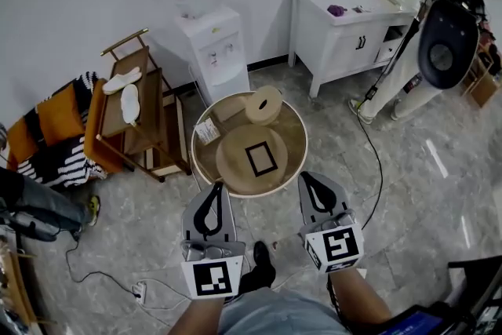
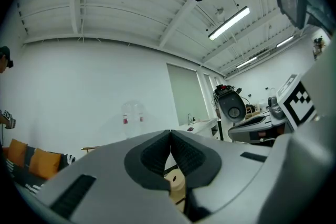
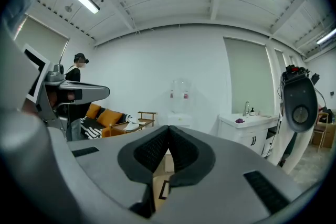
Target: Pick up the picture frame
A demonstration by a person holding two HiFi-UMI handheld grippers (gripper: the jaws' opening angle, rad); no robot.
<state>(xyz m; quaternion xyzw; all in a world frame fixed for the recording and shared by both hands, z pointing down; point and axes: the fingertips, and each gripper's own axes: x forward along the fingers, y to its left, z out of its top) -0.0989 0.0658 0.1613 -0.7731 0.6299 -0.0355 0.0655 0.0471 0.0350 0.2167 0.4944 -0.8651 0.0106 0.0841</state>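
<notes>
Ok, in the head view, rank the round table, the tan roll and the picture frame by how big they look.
1. Round table, clearly largest.
2. Tan roll.
3. Picture frame, only slightly smaller than the roll.

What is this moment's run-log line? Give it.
stage: pre-grasp | left hand-held gripper: shut, empty | right hand-held gripper: shut, empty | picture frame: flat on round table, untouched

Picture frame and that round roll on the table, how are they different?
The picture frame is a dark rectangle; the roll is pale and round with a hole. The picture frame lies flat on a wooden disc; the roll is thicker and sits beyond that disc, near the far edge. Both are on the round table.
</notes>
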